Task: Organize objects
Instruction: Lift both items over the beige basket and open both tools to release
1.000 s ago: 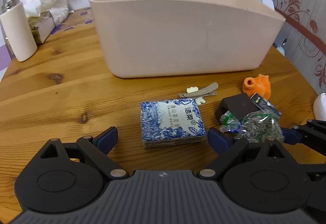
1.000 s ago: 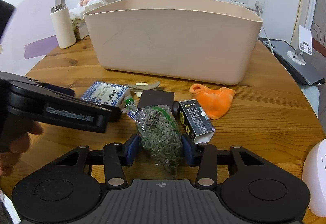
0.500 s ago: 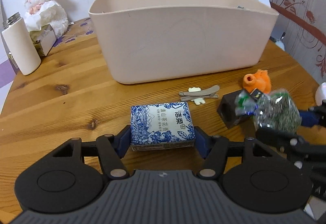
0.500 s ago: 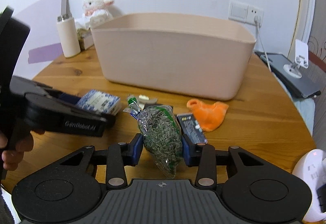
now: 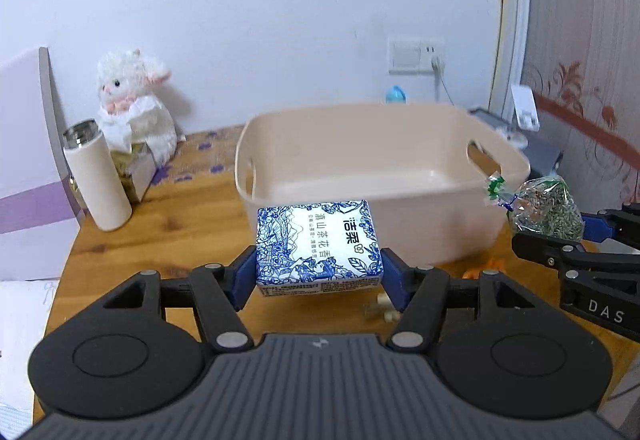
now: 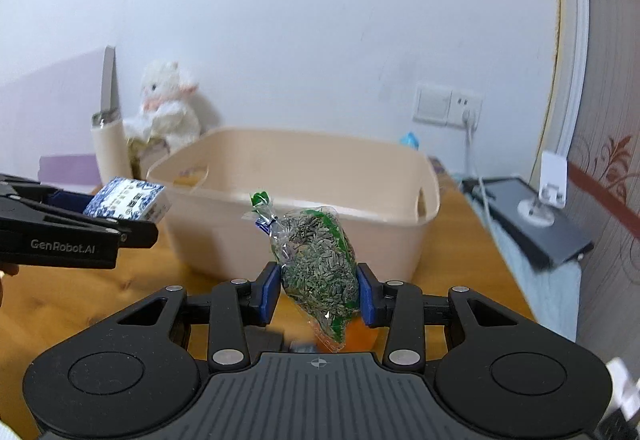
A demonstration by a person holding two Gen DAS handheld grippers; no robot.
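Left tool (image 5: 319, 273) pinches a soft, light blue-and-white tissue pack (image 5: 317, 247) by its short ends; right tool (image 6: 319, 294) squeezes a crinkly, slippery-looking bag of seeds (image 6: 317, 267) mid-body. Both hang just short of the beige bin (image 5: 432, 214) ahead.

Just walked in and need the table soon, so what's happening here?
A person is tidying loose things off the wooden table into a beige tub. The left tool is shut on a blue-and-white tissue pack, held in the air in front of the tub. The right tool is shut on a clear bag of seeds, also lifted. Neither is in the tub yet, and what shows of its inside looks empty.
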